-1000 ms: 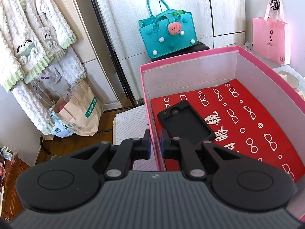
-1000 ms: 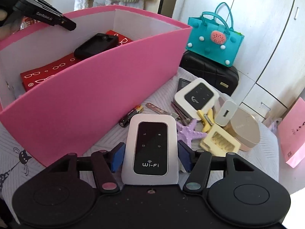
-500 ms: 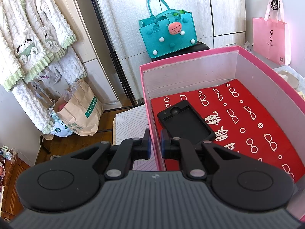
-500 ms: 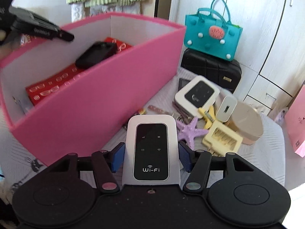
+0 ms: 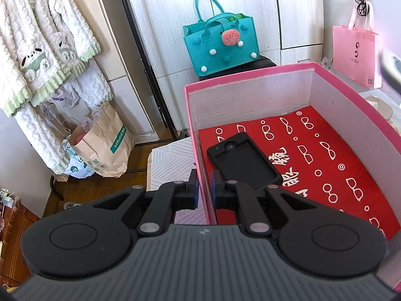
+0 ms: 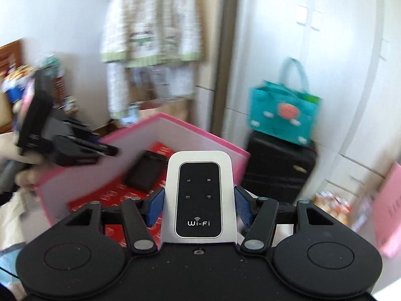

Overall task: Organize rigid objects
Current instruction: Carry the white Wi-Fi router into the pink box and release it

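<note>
My left gripper (image 5: 203,186) is shut on the left wall of the pink box (image 5: 198,150). The box has a red printed lining and holds a black phone-like device (image 5: 243,161) at its near left. My right gripper (image 6: 199,204) is shut on a white Wi-Fi router (image 6: 199,195) and holds it in the air above the pink box (image 6: 200,135), over its open top. The black device (image 6: 145,173) lies in the box just left of the router. The left gripper (image 6: 105,149) shows at the box's left wall. The right wrist view is blurred.
A teal felt bag (image 5: 220,40) sits on a black case behind the box. A pink tote (image 5: 356,52) hangs at the right. Paper bags (image 5: 102,143) and hanging robes are at the left. A patterned tablecloth (image 5: 170,160) shows beside the box.
My right gripper has lifted the Wi-Fi router off the table and swung it left, up over the pink box. My left gripper has stayed shut on the box wall.
</note>
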Tool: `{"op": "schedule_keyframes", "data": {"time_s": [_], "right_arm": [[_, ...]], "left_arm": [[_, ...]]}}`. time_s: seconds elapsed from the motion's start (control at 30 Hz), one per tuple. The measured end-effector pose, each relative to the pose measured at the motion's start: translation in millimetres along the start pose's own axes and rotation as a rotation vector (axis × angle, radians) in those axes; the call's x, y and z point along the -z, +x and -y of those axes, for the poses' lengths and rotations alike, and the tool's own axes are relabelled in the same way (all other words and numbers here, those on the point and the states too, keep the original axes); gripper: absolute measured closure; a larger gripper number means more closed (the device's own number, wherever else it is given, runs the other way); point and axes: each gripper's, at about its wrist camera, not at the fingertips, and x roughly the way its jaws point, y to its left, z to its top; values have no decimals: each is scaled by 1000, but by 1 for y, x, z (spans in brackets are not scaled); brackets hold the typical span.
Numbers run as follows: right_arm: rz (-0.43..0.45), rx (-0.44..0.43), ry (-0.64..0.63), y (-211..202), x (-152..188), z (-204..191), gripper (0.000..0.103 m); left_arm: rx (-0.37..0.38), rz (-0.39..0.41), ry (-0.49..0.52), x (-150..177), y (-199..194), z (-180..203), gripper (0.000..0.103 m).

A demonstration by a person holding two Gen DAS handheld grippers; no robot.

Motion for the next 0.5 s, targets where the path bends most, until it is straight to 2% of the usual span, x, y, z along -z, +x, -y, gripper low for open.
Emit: {"op": "schedule_keyframes", "data": {"time_s": [0.13, 0.3, 0.5], "right_arm": [[-74, -94, -163, 36, -22, -31, 39], [-244, -59, -390, 97, -33, -51, 39], [-409, -49, -533, 145, -32, -52, 39]], "left_arm": [[1, -4, -3, -1, 0, -1, 93], [-25, -4, 3, -1, -1, 2, 94], [-31, 4, 17, -1, -2, 4, 94]]}}
